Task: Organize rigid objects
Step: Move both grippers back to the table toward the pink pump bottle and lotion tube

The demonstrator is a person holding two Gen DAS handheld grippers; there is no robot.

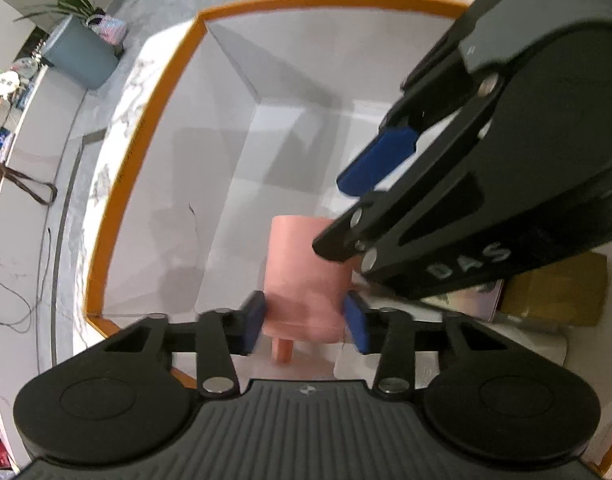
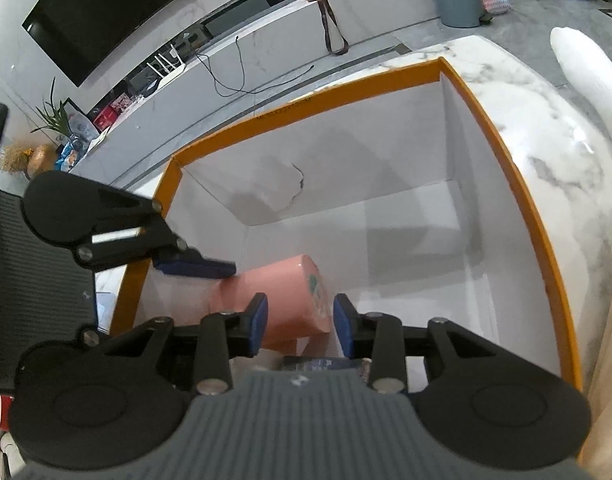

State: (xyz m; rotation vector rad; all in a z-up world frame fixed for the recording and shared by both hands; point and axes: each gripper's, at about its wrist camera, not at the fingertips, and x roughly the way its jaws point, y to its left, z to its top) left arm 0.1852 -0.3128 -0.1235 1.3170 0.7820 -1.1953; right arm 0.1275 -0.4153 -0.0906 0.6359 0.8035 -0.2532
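Observation:
A pink mug (image 1: 306,276) with a handle is inside a white box with an orange rim (image 1: 145,120). My left gripper (image 1: 306,324) is shut on the mug's body, blue pads on either side. In the right wrist view the mug (image 2: 281,300) lies tilted, its base with a sticker facing right. My right gripper (image 2: 299,330) is open just above the mug, inside the box (image 2: 506,152). It also shows in the left wrist view (image 1: 370,200), above the mug. The left gripper's blue fingertip (image 2: 193,268) touches the mug's top.
A brown cardboard item (image 1: 554,296) and a printed flat item (image 1: 458,300) lie in the box at right. The box stands on a marble table (image 2: 546,120). A grey bin (image 1: 79,56), plant, TV and cables are beyond.

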